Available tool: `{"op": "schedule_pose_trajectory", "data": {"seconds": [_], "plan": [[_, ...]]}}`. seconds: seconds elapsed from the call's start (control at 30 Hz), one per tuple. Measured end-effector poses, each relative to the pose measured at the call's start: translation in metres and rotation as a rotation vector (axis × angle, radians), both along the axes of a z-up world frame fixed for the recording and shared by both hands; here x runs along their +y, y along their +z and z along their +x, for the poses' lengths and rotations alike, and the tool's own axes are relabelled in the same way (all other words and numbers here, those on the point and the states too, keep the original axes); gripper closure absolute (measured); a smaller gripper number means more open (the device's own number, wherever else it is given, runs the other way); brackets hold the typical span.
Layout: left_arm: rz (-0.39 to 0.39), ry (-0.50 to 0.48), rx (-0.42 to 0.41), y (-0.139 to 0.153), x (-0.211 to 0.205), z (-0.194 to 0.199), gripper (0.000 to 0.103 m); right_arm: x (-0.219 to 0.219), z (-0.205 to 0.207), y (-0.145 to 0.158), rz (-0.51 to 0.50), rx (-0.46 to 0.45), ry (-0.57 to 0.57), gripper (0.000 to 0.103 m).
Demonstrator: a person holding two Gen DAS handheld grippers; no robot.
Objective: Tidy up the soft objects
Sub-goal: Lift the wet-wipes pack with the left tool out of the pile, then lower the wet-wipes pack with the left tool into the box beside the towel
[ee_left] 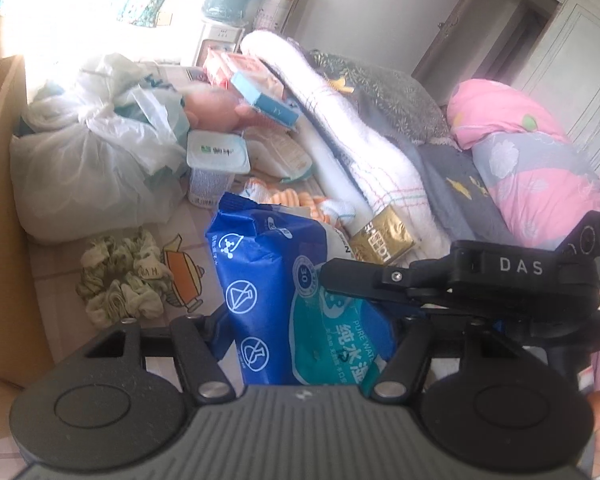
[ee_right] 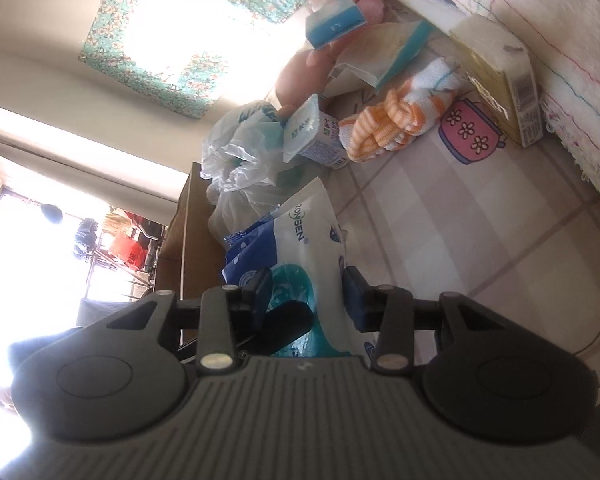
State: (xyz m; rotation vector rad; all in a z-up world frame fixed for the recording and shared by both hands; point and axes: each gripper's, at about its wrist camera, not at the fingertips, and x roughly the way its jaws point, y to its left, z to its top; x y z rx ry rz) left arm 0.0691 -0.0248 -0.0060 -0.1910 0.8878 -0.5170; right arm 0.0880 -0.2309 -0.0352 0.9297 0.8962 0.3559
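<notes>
Both grippers are holding the wet-wipes pack (ee_left: 300,304) above the patterned mat (ee_right: 440,216). The left gripper (ee_left: 308,340) is straddling it; the right gripper (ee_right: 304,292) is clamping its end (pads pressing the wrapper). The green sock bundle (ee_left: 120,284) is lying nearby.

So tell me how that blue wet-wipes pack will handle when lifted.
The wet-wipes pack looks soft: its film wrapper is creased, so it would likely sag and dent. The glossy film may slip. The right gripper and left gripper both bracket it, which should steady it.
</notes>
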Motion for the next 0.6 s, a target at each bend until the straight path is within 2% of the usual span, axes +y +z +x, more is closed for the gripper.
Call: {"op": "schedule_pose_trajectory", "data": {"seconds": [0.2, 0.4, 0.5, 0.6], "plan": [[-0.050, 0.094, -0.103, 0.051, 0.044, 0.000, 0.037, 0.036, 0.021, 0.059, -0.011, -0.126, 0.068, 0.063], [-0.076, 0.237, -0.183, 0.091, 0.117, 0.014, 0.036, 0.109, 0.072, 0.109, -0.022, -0.213, 0.207, 0.062], [-0.057, 0.320, -0.204, 0.102, 0.157, 0.026, 0.036, 0.157, 0.103, 0.125, -0.020, -0.227, 0.286, 0.061], [-0.008, 0.401, -0.206, 0.103, 0.198, 0.047, 0.035, 0.211, 0.138, 0.129, -0.011, -0.202, 0.365, 0.059]]}}
